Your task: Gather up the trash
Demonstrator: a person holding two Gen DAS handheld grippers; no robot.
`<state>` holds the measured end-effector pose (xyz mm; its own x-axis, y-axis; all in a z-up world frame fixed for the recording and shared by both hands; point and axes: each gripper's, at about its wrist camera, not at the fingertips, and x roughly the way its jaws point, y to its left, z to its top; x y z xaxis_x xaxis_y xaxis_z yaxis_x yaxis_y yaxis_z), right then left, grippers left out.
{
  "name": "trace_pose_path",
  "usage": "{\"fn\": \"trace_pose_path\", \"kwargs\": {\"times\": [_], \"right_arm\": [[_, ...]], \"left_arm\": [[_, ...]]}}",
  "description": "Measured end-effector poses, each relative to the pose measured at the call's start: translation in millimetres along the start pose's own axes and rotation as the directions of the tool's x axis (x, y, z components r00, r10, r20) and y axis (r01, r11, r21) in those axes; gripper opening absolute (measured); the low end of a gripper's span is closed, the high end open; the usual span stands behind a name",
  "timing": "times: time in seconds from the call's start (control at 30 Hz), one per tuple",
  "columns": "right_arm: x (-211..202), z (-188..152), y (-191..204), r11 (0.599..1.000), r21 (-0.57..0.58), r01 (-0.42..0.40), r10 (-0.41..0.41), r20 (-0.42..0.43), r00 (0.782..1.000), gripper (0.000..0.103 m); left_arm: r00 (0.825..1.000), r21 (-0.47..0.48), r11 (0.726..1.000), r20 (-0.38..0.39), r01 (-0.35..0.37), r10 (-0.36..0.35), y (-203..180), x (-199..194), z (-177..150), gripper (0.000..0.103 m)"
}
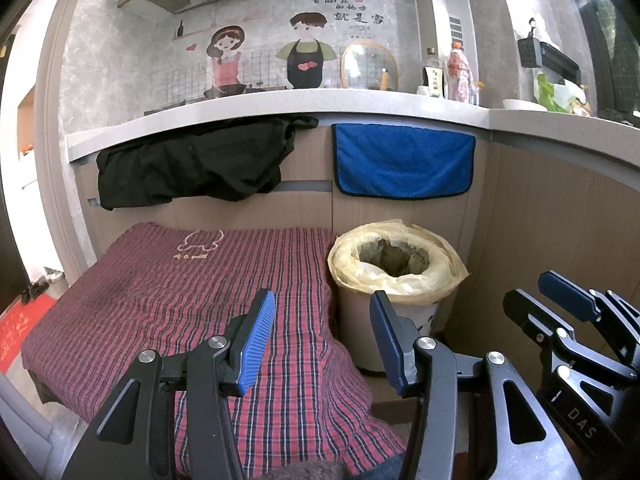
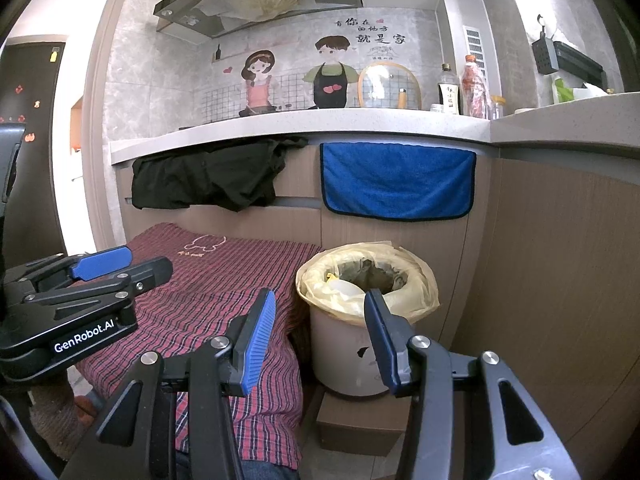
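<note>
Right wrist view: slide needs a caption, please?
Open right gripper faces a bag-lined trash bin beside a plaid-covered surface; nothing held.

Open bin mouth point(image 2: 370, 274), counter edge point(image 2: 304, 130) apparently well above

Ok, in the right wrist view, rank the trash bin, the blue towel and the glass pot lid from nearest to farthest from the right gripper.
1. Trash bin: just beyond the right gripper, on the floor beside the plaid cloth.
2. Blue towel: hanging on the cabinet front behind the bin.
3. Glass pot lid: on the countertop, leaning against the back wall.
</note>
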<state>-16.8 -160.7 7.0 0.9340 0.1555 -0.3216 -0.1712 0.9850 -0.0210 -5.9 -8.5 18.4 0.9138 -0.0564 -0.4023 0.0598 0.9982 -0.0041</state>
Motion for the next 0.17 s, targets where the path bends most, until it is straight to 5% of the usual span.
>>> {"fn": "trace_pose_path", "kwargs": {"times": [0.17], "right_arm": [[0.2, 0.2, -0.1, 1.000, 0.000, -0.001, 0.001, -0.001, 1.000, 0.044]], "left_arm": [[1.000, 0.000, 1.000, 0.000, 0.008, -0.008, 2.6, 0.9, 0.4, 0.051]]}}
